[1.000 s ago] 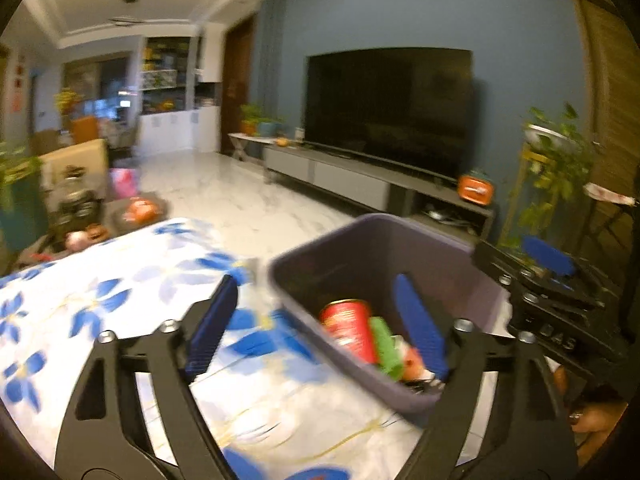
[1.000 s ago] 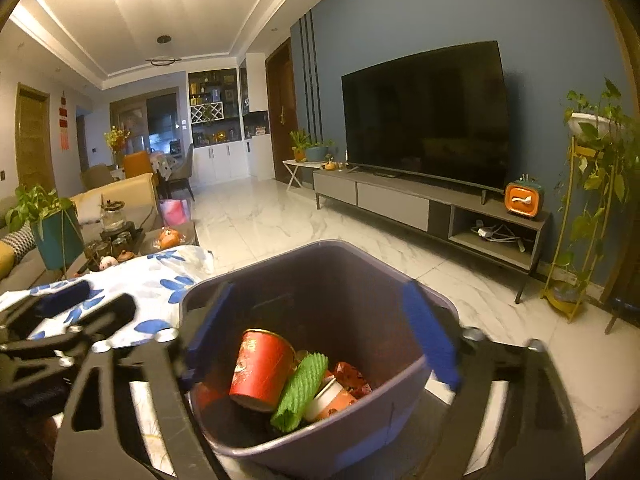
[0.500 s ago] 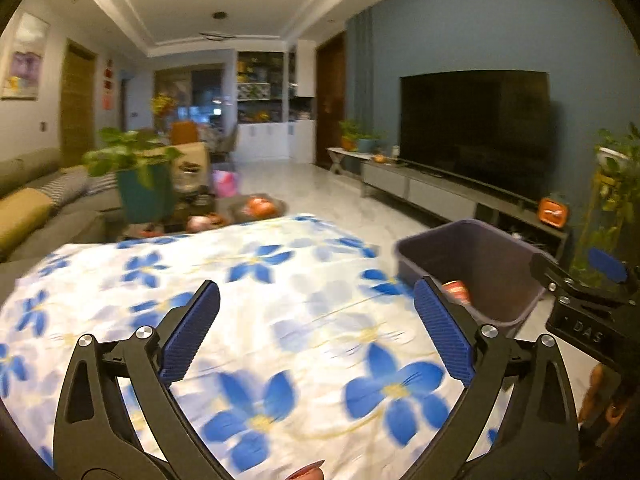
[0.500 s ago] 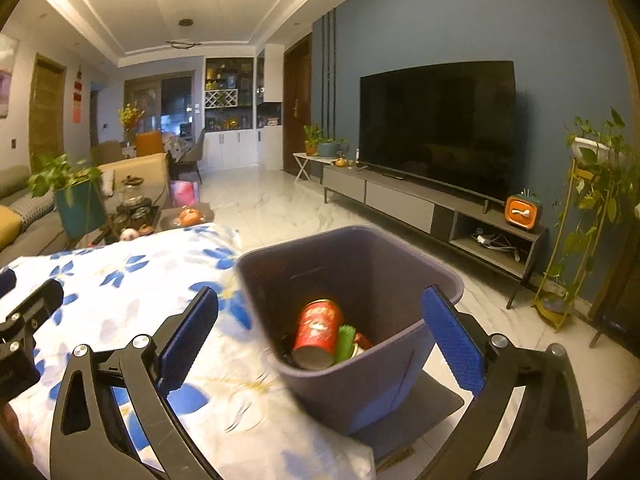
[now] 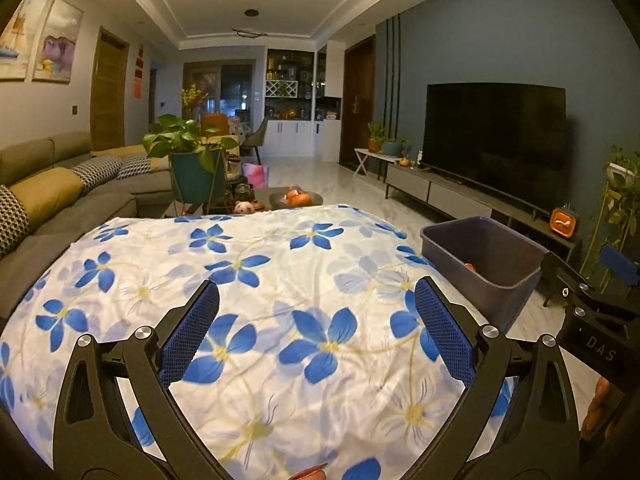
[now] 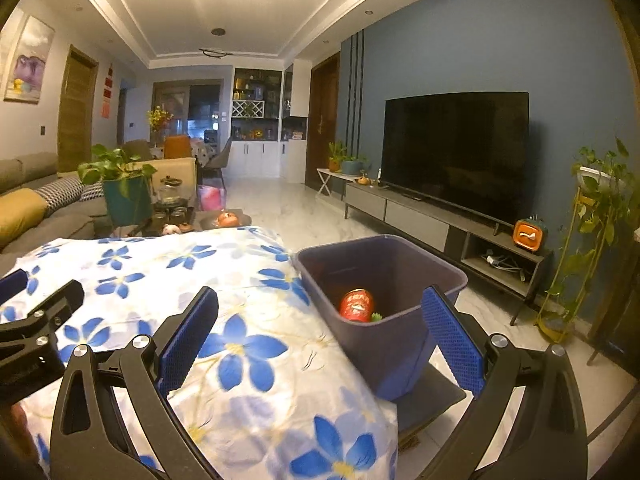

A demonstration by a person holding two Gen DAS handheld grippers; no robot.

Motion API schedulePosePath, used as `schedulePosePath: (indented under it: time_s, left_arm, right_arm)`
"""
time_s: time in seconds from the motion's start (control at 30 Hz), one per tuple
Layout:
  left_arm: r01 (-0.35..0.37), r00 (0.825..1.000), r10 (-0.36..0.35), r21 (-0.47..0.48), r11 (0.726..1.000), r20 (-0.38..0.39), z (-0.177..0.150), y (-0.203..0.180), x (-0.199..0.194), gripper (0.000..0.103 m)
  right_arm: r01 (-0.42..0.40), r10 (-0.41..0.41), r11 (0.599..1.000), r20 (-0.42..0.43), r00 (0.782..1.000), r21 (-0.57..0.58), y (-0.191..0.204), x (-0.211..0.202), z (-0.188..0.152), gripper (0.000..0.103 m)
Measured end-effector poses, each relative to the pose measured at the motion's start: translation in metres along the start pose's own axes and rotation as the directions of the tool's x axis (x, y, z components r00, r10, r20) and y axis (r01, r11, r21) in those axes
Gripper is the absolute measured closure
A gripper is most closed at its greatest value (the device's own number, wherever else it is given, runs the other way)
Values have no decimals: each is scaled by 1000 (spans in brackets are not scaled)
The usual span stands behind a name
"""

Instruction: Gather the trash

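- Both hand-held grippers stand wide and carry nothing: the left hand-held gripper [image 5: 316, 328] hangs over the flowered cloth, the right hand-held gripper [image 6: 320, 334] over the cloth's edge beside the bin. Their jaws have just been opening, with nothing between them.
- Trash already lies in the purple bin [image 6: 404, 344], which sits on the floor against the right edge of the surface [image 5: 168, 276]: a red can [image 6: 357, 305] and a scrap of something green [image 6: 376, 316] show inside.
- Judging from these views, the collecting looks nearly or fully done. No loose trash shows on the cloth; only its white fabric with blue flowers is visible.
- Whatever lies below the near edge of the surface is hidden, so I cannot rule out a leftover piece.
- Around it is a living room: a grey sofa [image 5: 60, 196] on the left, a potted plant [image 5: 192, 168] beyond the surface, a dark television [image 6: 456, 152] on a low cabinet against the blue wall, and a marble floor.
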State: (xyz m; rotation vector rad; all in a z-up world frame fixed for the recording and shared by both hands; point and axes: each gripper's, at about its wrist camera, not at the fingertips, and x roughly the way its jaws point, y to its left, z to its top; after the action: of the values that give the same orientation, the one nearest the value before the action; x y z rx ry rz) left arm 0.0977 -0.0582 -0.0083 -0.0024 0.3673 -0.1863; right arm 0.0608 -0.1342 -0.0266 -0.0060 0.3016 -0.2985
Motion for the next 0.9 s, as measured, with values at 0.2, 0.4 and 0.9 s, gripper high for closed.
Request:
schedulePosePath:
  time_s: [0.2,0.4,0.9]
  left_arm:
    - [20,1000,-20,-8,1000,4,-9,7,-24,7]
    - [29,1000,-29,-2,1000,12,-15,9,-39,7]
    - [31,999,-31,1,1000,27,-19,12,-52,7]
  right_arm:
    - [1,-1,1000,12,1000,8,5,-29,-6,6]
    - [6,-6,1000,28,1000,0,10,-49,-13,6]
    - [10,-11,1000,41,999,19,10,-60,-15,6]
